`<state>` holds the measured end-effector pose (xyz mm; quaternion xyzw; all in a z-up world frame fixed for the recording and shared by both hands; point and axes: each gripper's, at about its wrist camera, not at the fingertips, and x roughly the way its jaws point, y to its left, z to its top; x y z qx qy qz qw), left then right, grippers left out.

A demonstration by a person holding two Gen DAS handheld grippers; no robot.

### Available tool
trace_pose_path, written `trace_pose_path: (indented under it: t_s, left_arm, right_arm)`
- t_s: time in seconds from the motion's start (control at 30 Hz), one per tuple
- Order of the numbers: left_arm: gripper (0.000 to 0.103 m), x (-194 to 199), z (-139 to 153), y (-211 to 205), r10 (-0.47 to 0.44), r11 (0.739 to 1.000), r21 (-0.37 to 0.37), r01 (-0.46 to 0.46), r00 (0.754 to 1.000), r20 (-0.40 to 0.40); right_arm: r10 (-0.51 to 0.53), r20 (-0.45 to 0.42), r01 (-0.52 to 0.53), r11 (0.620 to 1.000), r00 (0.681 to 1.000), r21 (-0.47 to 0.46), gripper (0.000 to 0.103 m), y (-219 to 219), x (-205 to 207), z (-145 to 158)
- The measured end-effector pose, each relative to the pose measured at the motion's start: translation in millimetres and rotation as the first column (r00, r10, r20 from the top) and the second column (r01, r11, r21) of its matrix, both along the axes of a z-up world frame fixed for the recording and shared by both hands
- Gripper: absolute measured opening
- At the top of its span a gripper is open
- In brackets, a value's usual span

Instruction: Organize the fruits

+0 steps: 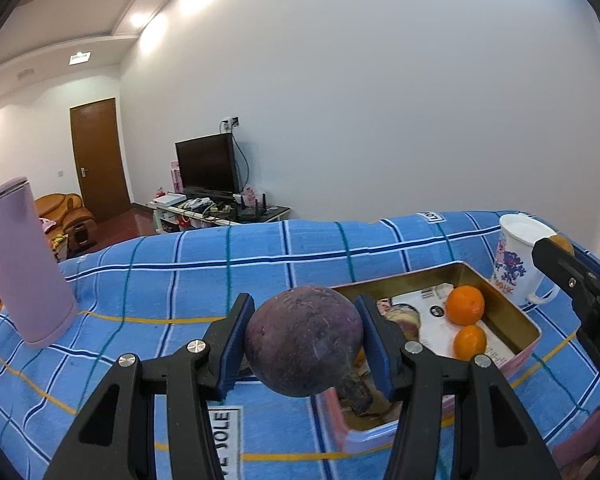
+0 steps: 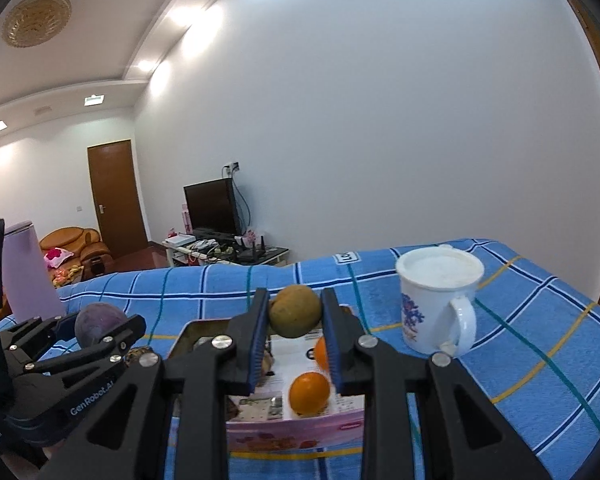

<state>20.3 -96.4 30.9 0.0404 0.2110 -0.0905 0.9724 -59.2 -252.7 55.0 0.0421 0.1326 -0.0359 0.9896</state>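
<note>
My left gripper (image 1: pixel 304 340) is shut on a large dark purple fruit (image 1: pixel 303 340), held above the near left end of a pink-sided tin box (image 1: pixel 526 354). Two oranges (image 1: pixel 465 305) lie in the box on a printed sheet. In the right wrist view my right gripper (image 2: pixel 296 312) is shut on a small brownish-green fruit (image 2: pixel 296 311) above the same box (image 2: pixel 296 432), where an orange (image 2: pixel 309 393) lies below it. The left gripper with the purple fruit (image 2: pixel 99 324) shows at the left there.
A blue checked cloth (image 1: pixel 180 280) covers the table. A lilac tumbler (image 1: pixel 22 264) stands at the left. A white flowered mug (image 2: pixel 436 304) stands right of the box. Behind the table are a television, a wooden door and an armchair.
</note>
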Motion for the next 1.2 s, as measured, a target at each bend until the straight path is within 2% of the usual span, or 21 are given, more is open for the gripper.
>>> trace_pose_path:
  t_s: [0.43, 0.63, 0.9, 1.07, 1.2]
  left_arm:
    - [0.054, 15, 1, -24, -0.064, 0.998, -0.007, 0.064, 0.998, -0.003]
    - [0.054, 32, 5, -35, -0.084, 0.996, -0.034, 0.083, 0.996, -0.024]
    - [0.054, 47, -5, -42, -0.096, 0.993, -0.069, 0.093, 0.994, -0.052]
    - [0.054, 52, 0, -38, -0.106, 0.993, -0.054, 0.105, 0.994, -0.004]
    - [0.054, 57, 2, -34, -0.113, 0.992, -0.061, 0.112, 0.994, -0.001]
  right_arm:
    - [-0.039, -0.019, 0.039, 0.999, 0.999, -0.008, 0.029, -14, -1, 1]
    - [-0.057, -0.034, 0.057, 0.998, 0.998, -0.012, 0.029, -15, 3, -1]
    - [-0.081, -0.070, 0.082, 0.997, 0.994, -0.002, 0.029, -23, 12, -7]
    - [-0.083, -0.092, 0.083, 0.997, 0.992, -0.007, 0.029, -19, 18, -11]
    - [-0.073, -0.123, 0.081, 0.995, 0.990, 0.060, 0.029, -21, 27, -9]
